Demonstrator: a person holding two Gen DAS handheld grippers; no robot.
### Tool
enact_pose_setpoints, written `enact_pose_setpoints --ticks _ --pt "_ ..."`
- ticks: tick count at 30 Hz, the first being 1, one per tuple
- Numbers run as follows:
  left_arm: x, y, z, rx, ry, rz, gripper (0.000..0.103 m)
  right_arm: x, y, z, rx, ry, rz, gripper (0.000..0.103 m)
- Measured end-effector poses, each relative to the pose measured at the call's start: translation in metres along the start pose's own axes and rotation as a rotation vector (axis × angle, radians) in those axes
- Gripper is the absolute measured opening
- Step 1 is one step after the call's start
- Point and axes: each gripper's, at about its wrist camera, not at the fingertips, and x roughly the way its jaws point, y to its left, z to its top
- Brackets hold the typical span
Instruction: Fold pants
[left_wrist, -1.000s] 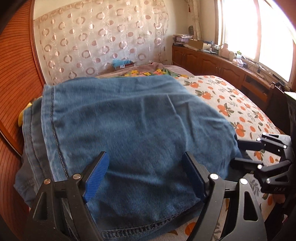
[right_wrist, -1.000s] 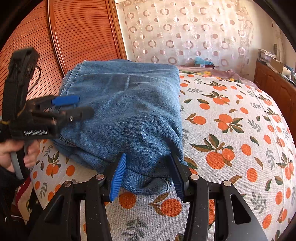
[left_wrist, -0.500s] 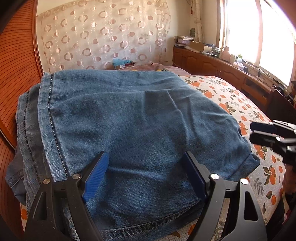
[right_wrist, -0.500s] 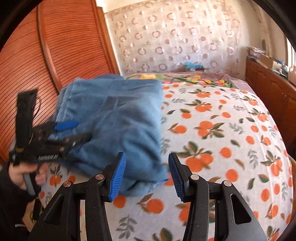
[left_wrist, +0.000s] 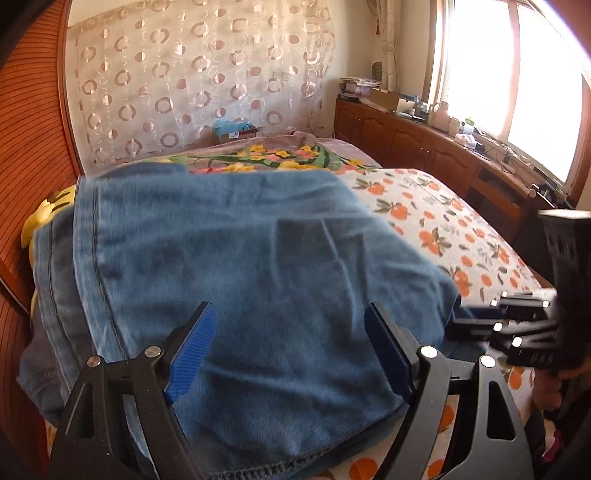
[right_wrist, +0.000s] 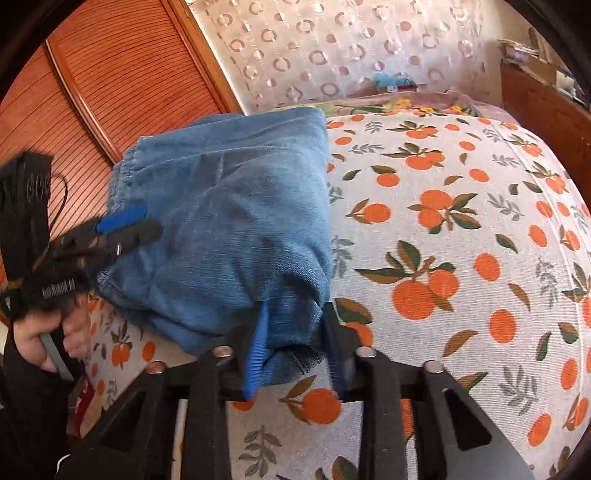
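Pants (right_wrist: 236, 229) corner pinched in closing right tongs (right_wrist: 295, 354); left tongs (left_wrist: 291, 354) apart above.

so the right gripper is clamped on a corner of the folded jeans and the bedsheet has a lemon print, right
Not lemons: the bedsheet has an orange print, as the right wrist view shows. The rest holds: the right gripper, its jaws just closing, is clamped on a corner of the folded jeans.

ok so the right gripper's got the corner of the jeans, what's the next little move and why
Probably bring the left gripper down and close it on the near edge of the jeans. The right gripper has just been closing and pinches the near corner, while the left hangs open above the cloth, holding nothing. Both ends need holding before the folded stack can shift on the bed.
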Motion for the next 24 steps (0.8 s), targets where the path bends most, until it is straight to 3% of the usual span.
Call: enact_pose_setpoints --ticks 3,7,12,20,24 --pt "0.004 -0.006 0.021 0.017 0.007 -0.002 0.083 -0.006 0.000 0.001 -0.010 -0.037 0.023 0.006" --pt "0.021 -0.017 0.050 0.029 0.039 -0.037 0.083 -0.024 0.004 -0.002 -0.019 -0.112 0.055 0.006" --pt "0.055 -0.030 0.077 0.046 0.123 -0.060 0.078 -0.020 0.003 -0.010 -0.022 -0.115 0.037 0.006" --pt "0.122 -0.061 0.106 0.119 0.283 -0.053 0.071 -0.011 0.006 -0.014 -0.022 -0.109 0.042 0.006" --pt "0.150 -0.065 0.107 0.120 0.358 0.013 0.069 -0.014 0.002 -0.013 -0.009 -0.108 0.058 0.006"
